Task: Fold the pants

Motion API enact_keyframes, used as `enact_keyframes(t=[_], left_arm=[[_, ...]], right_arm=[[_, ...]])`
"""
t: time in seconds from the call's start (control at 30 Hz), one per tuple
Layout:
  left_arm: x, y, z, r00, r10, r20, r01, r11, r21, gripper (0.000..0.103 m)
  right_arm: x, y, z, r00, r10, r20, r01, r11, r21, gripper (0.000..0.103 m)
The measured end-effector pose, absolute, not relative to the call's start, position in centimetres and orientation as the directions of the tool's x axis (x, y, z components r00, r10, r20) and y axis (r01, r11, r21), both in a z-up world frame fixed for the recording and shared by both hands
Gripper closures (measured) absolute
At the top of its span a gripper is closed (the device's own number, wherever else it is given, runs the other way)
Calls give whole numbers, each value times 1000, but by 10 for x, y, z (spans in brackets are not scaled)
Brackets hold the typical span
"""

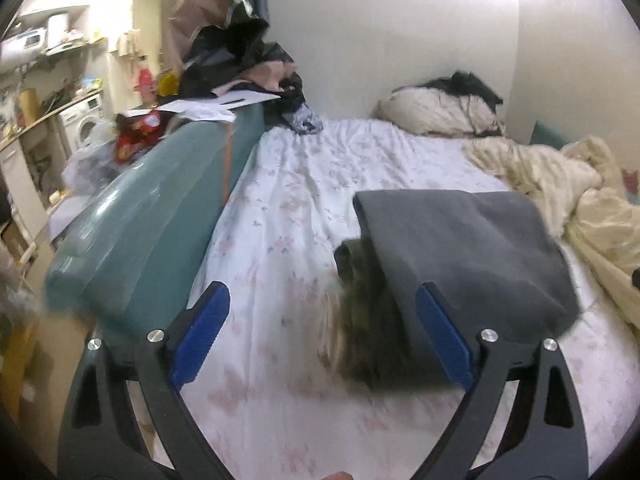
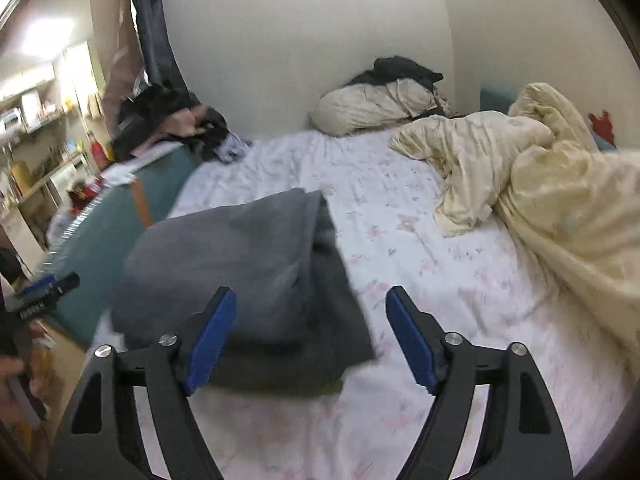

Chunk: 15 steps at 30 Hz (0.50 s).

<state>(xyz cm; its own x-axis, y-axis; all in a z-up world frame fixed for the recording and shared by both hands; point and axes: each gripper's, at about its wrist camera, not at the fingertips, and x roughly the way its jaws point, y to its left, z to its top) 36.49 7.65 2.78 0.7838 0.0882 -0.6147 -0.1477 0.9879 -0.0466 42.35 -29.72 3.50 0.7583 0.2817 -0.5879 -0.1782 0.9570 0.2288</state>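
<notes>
The grey pants (image 1: pixel 464 248) lie folded in a thick stack on the flowered bed sheet (image 1: pixel 280 232); a blurred dark olive part (image 1: pixel 368 336) shows at their near left side. They also show in the right wrist view (image 2: pixel 248 272). My left gripper (image 1: pixel 324 332) is open and empty, just in front of the pants' near left edge, its right finger by the stack. My right gripper (image 2: pixel 310 336) is open and empty, its jaws spread over the pants' near right corner. The left gripper's tip (image 2: pixel 44 288) shows at the far left.
A teal padded bed side (image 1: pixel 160 216) runs along the left, with dark clothes (image 1: pixel 240 56) and papers heaped on it. A cream duvet (image 2: pixel 552 200) is bunched on the right. A pillow (image 2: pixel 372 108) lies against the far wall. A kitchen with a washing machine (image 1: pixel 86 124) lies beyond.
</notes>
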Motion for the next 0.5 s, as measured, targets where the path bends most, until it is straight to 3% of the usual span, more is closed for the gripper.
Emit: enact_keyframes(t=[0.1,0.37,0.5], left_arm=[[308,57,35,794,17,-608,-116,985,-124,11],[172,18,63,824,-15,-566,-53,993,-103,9],[113,13,70,848,4,-530,-66,993,-98,1]], right_arm=[[374,-289,35,752,319,-576,-191,943,273,18],[241,-274,52,782,289,-552,-201,956,216,4],[186,-273,57,789,291,-541,-218,956,196,0]])
